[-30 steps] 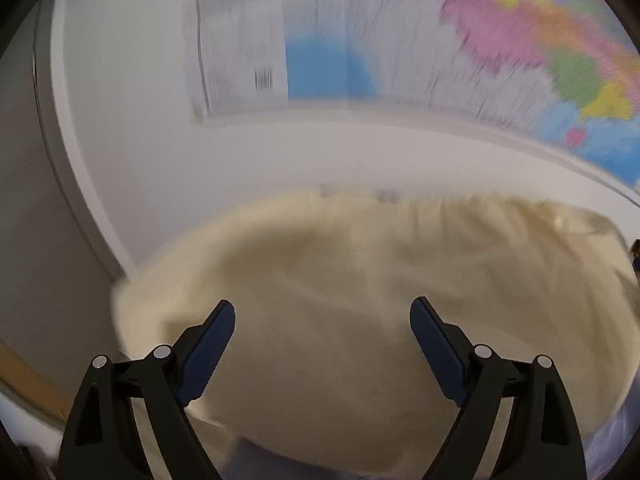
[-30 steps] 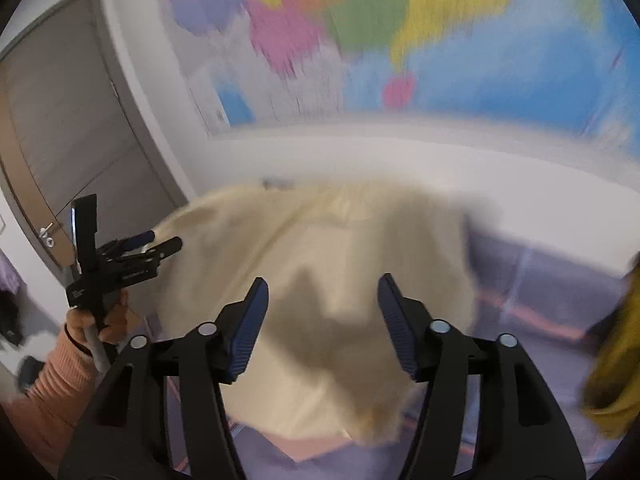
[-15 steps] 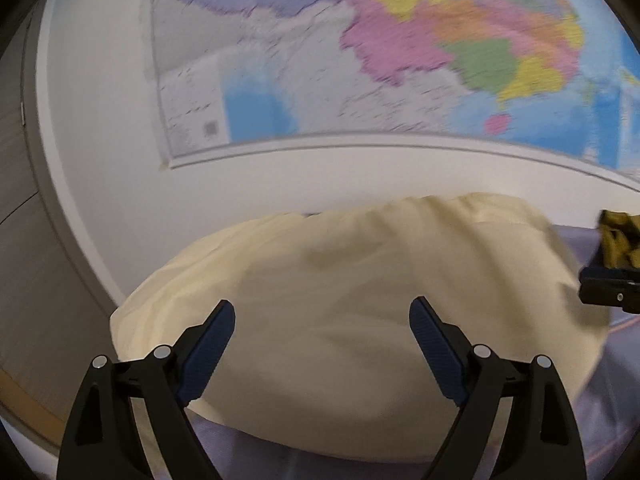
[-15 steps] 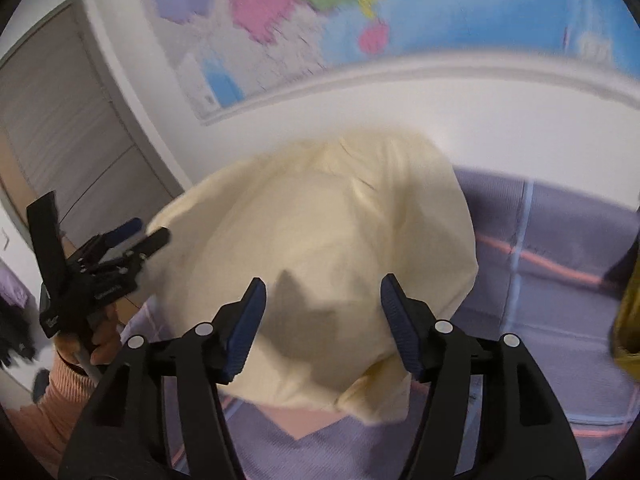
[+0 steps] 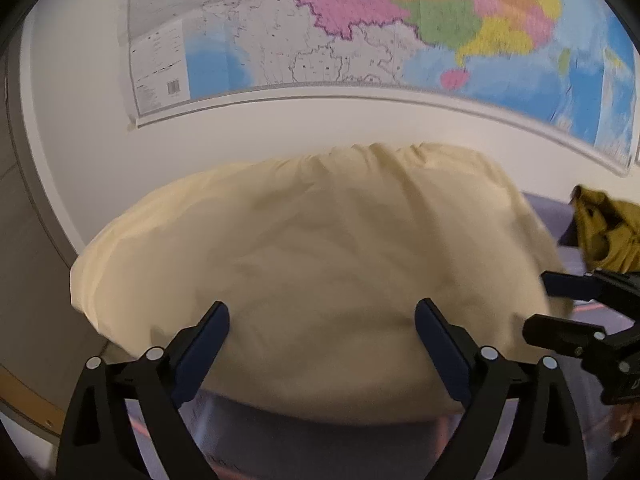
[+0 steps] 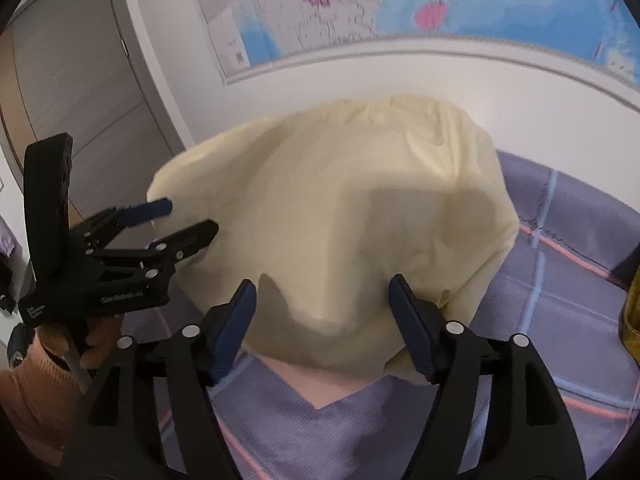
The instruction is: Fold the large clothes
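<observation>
Cloth is the whole matter here: a large pale-yellow garment of thin woven fabric (image 5: pixel 320 280) lies heaped in a soft mound on the purple plaid bed cover (image 6: pixel 560 264), its far edge against the white wall below the coloured wall map (image 5: pixel 360 32). It looks light and limp, with no stiffness to hold a shape, so it will likely sag and slide out of any loose pinch, and a fold will only stay straight if the fabric is taken at an edge or corner and drawn taut. The best holds appear to be the near hem, where the mound overhangs the cover, and the gathered, wrinkled band along the far edge nearest the map; which part of the garment each one is I cannot tell.

The left gripper (image 5: pixel 322 330) hovers over the near side of the garment with its jaws spread about as wide as they go, having just opened further, and nothing is pinched between them. The right gripper (image 6: pixel 322 312) hangs over the near right edge of the garment, jaws well apart after just opening too; fabric lies below and between the blue pads, but they do not press on it.

An olive-yellow crumpled garment (image 5: pixel 604 232) sits on the cover to the right of the pale one, apart from it, and could get caught up if the fold sweeps that way. A grey panelled door (image 6: pixel 72 80) stands left of the map. The wall so close behind the mound leaves little room to spread the cloth away from the person.
</observation>
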`<state>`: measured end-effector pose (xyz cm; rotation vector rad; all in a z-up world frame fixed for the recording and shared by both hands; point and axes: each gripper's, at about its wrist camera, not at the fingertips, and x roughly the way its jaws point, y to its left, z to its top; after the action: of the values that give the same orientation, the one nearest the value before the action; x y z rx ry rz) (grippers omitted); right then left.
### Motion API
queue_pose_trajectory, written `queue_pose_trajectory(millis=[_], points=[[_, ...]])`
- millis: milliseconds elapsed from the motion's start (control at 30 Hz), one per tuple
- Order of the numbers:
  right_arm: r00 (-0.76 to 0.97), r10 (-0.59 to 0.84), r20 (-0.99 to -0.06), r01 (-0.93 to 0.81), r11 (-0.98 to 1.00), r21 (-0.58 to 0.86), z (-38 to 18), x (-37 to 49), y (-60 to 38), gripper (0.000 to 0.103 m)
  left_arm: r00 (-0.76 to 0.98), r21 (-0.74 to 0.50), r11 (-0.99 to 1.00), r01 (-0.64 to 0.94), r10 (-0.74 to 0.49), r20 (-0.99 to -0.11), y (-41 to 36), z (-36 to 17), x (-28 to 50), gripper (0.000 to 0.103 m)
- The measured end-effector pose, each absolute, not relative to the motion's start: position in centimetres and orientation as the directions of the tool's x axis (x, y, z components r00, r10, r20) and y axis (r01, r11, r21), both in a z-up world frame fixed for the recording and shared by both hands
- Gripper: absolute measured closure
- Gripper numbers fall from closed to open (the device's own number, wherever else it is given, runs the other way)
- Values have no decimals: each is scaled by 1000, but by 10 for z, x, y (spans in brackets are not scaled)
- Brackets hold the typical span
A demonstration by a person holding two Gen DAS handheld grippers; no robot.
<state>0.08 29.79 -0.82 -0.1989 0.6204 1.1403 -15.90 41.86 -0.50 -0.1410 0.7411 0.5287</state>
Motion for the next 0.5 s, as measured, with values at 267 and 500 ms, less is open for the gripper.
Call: queue_pose_trajectory(millis=[267,500], points=[[305,807,-506,-902,415,119,-4,-36,261,20,629,29,845,-533,419,-655,382,7,-187,7],[338,813,-475,-900,427,90,-2,-58,235,6,621,-13,834,-552,401,-673,357,6,-204,7]])
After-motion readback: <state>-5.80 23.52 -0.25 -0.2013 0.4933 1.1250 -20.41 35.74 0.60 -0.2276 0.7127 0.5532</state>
